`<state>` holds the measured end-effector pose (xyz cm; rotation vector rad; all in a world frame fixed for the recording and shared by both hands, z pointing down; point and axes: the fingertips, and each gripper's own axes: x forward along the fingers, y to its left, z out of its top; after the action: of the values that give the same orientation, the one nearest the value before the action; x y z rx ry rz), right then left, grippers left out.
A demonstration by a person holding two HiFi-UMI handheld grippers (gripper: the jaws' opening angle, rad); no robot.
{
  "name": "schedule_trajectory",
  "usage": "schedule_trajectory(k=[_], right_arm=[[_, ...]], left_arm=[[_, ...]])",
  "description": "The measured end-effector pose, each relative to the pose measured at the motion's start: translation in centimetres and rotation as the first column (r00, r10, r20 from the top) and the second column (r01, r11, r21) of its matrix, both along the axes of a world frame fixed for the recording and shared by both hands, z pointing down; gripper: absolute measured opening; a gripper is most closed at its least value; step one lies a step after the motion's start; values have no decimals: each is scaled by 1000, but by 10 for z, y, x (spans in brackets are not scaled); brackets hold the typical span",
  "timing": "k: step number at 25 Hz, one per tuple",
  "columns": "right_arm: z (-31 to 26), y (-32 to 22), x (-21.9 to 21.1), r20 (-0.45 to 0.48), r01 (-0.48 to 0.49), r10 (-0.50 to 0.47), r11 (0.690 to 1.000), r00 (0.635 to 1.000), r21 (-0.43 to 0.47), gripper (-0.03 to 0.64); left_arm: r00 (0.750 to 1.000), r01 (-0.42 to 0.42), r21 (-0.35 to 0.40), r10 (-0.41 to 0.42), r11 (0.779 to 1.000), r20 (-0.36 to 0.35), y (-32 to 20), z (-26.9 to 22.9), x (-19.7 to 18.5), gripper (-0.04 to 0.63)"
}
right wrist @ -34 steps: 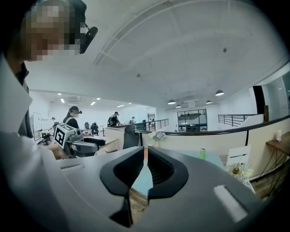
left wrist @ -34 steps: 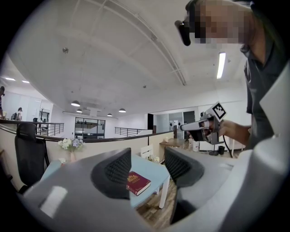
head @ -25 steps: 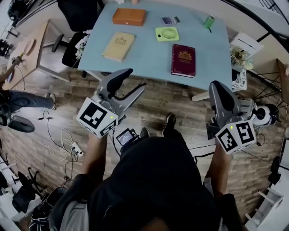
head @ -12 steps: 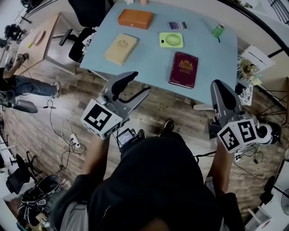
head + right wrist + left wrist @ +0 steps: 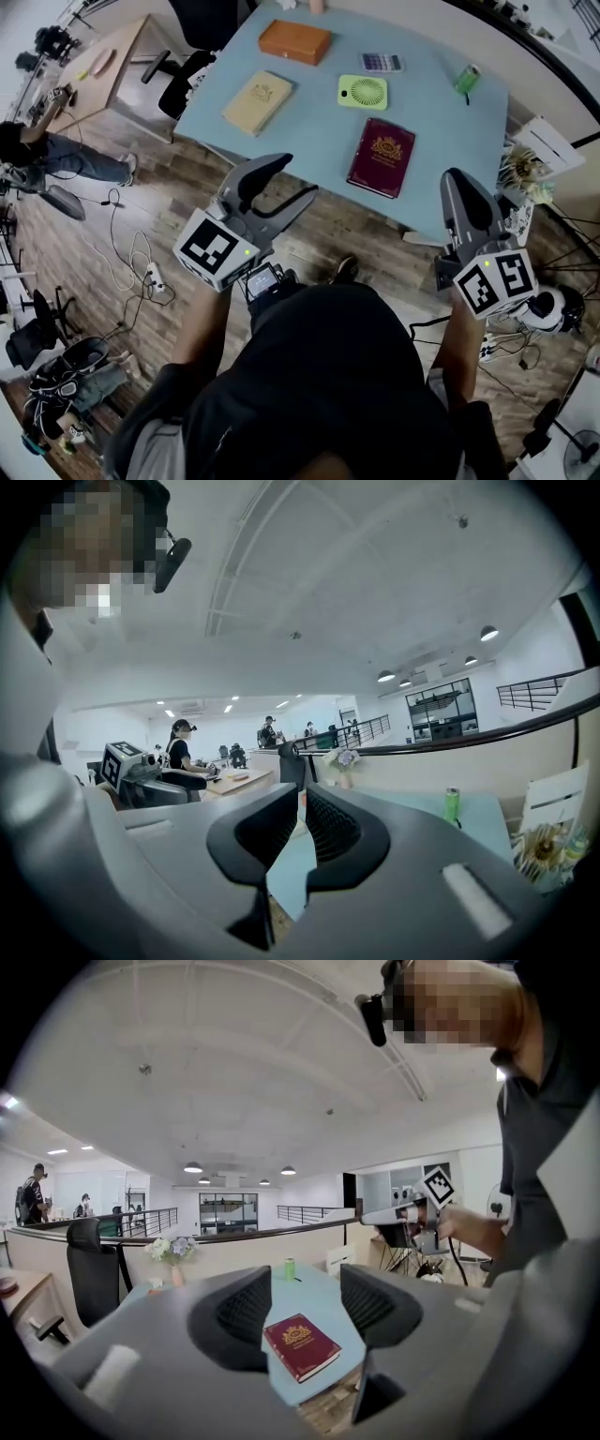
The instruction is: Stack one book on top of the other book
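Note:
Two books lie apart on the light blue table (image 5: 309, 131): a tan book (image 5: 258, 101) at the left and a maroon book (image 5: 382, 157) near the front edge. My left gripper (image 5: 292, 178) is open and empty, held in the air short of the table's front edge. In the left gripper view the maroon book (image 5: 302, 1346) shows beyond the left gripper (image 5: 305, 1312). My right gripper (image 5: 454, 180) hangs off the table's right front corner, jaws shut on nothing. In its own view the right gripper (image 5: 302, 822) has its pads nearly together.
An orange box (image 5: 294, 41), a calculator (image 5: 381, 62), a green round fan (image 5: 363, 92) and a green can (image 5: 467, 79) sit toward the table's far side. A black chair (image 5: 202, 28) stands at the back left. Cables (image 5: 131, 267) trail on the wooden floor.
The table and books have slid lower and to the right in the head view, so I am closer to them. Both grippers keep their poses, left open, right shut.

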<state>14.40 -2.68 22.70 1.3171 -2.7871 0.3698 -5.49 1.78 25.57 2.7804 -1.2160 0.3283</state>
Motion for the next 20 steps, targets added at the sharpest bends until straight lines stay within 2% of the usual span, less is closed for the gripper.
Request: schedule_trajectory(k=[12,20], right_arm=[[13,-14,34,33,21,-20,1000,999,-20,9],[19,-16,52,41,-9,11,999,999,-35,9]], left_arm=[[999,23,-5,-22,1000,31,-7,7,31,281],[999,-23,-14,24,1000,36,-18,14,53,281]])
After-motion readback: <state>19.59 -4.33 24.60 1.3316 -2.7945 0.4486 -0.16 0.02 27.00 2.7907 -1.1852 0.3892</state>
